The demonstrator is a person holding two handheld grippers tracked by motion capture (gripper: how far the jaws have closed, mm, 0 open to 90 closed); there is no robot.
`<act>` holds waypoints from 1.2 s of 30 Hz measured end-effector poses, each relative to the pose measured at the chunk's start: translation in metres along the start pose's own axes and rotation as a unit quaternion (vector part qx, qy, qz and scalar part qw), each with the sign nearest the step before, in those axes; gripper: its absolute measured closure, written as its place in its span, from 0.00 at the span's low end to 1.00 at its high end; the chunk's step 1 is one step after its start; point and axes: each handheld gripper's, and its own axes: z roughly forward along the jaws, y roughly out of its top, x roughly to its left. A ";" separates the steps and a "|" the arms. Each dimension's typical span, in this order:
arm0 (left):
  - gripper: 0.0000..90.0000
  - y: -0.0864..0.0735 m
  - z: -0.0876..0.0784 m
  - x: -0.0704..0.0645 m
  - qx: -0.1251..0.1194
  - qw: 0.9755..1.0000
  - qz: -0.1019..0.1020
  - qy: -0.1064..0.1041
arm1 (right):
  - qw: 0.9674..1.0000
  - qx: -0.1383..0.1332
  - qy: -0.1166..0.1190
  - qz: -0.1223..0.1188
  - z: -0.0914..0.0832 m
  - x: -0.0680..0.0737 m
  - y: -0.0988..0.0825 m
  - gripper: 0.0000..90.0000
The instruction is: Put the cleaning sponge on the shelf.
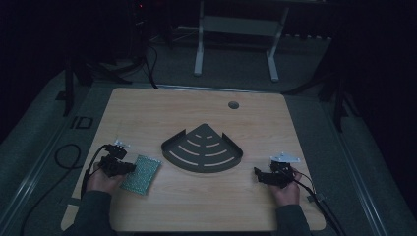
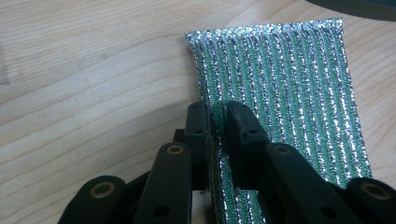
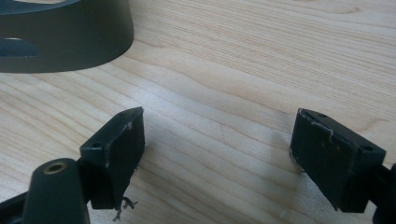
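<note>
High view: pale wooden table [image 1: 196, 206] with one small round hole at its far edge. Two forearms in dark sleeves come in from the near side. The left hand [image 1: 101, 179] rests near the table's left edge, holding the left gripper [image 1: 129, 167] low and pointed right, its tips at the left edge of one flat green-and-silver striped scouring cloth [image 1: 142, 173]. The right hand [image 1: 287, 189] rests near the right edge, the right gripper [image 1: 259, 175] low and pointed left, well apart from the cloth. Between the two hands, a little farther off, lies one dark grey fan-shaped metal corner shelf [image 1: 202, 148] with curved slots.

Left gripper view: the left gripper [image 2: 218, 122] is angled down onto the table, jaws drawn close together and pinching a raised fold of the scouring cloth [image 2: 289, 88] at its near left edge. The rest of the cloth lies flat.

Right gripper view: the right gripper [image 3: 217, 140] has its jaws spread wide and released, bare wood between them. The corner shelf [image 3: 65, 42] wall sits at far left, apart from both jaws.
</note>
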 end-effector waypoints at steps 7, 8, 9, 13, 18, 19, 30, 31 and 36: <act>0.96 0.012 0.002 0.005 0.045 0.999 0.005 -0.022 | 1.000 0.000 0.000 0.000 0.000 0.000 0.000 0.19; 0.98 0.012 0.002 0.005 0.045 0.999 0.005 -0.022 | 1.000 0.000 0.000 0.000 0.000 0.000 0.000 0.19; 0.98 0.012 0.002 0.005 0.045 0.999 0.005 -0.022 | 1.000 0.000 0.000 0.000 0.000 0.000 0.000 0.19; 1.00 0.022 0.002 0.002 0.068 0.997 0.032 -0.017 | 1.000 0.000 0.000 0.000 0.000 0.000 0.000 0.19; 1.00 0.033 -0.007 0.002 0.059 0.997 0.043 -0.023 | 1.000 0.000 0.000 0.000 0.000 0.000 0.000 0.19; 1.00 0.035 -0.010 0.001 0.060 0.997 0.049 -0.021 | 1.000 0.000 0.000 0.000 0.000 0.000 0.000 0.19; 1.00 0.052 -0.032 -0.002 0.058 0.996 0.073 -0.012 | 1.000 -0.001 0.000 0.000 0.000 0.000 0.000 0.19; 1.00 0.053 -0.034 -0.002 0.056 0.996 0.072 -0.010 | 1.000 -0.001 0.000 0.000 0.000 0.000 0.000 0.19; 1.00 0.056 -0.039 -0.003 0.053 0.996 0.075 -0.007 | 1.000 0.000 0.000 0.000 0.000 0.000 0.000 0.19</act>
